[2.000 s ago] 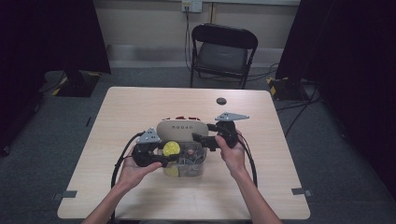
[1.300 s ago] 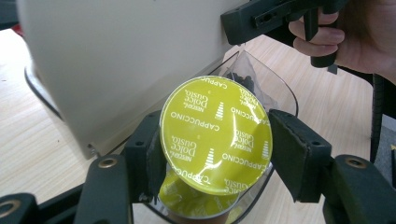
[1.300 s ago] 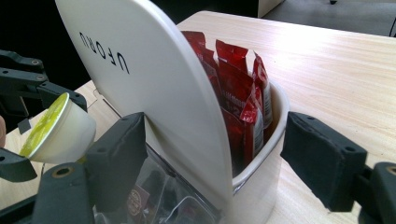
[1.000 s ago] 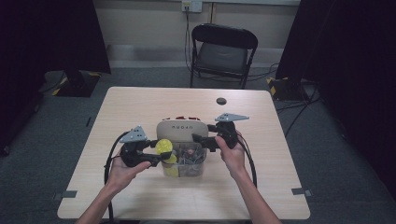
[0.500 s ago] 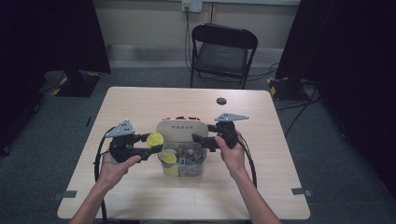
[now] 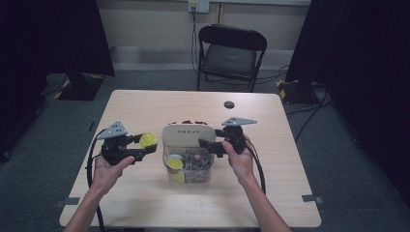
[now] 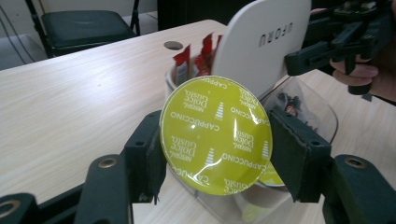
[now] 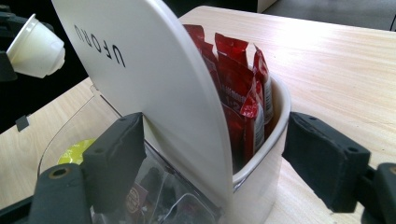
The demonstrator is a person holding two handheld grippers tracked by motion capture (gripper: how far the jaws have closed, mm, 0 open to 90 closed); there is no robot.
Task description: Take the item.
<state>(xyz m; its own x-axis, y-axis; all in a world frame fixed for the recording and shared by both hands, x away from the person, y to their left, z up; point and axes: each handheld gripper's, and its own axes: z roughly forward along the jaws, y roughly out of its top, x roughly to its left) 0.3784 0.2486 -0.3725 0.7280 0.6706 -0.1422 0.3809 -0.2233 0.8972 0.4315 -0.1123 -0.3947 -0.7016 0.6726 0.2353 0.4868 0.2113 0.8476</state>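
Left of the box [image 6: 187, 154], left gripper [image 6: 140, 145] pinches a capsule [image 7: 215, 134] by its rim, so I'd carry it level while the spread right gripper [image 6: 205, 144] steadies the lid [image 8: 154, 79].

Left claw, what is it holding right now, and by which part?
The left claw grips a yellow-lidded coffee capsule by opposite edges of its round foil-topped rim.

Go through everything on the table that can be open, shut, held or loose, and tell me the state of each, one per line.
Left gripper: shut on the yellow coffee capsule.
Yellow coffee capsule: held clear of the box, foil lid facing the camera.
Box lid: raised, upright.
Clear storage box: open, capsules inside.
Red sachets: upright in the rear compartment.
Right gripper: jaws astride the lid and box rim, grip unclear.
Folding chair: unfolded, empty.
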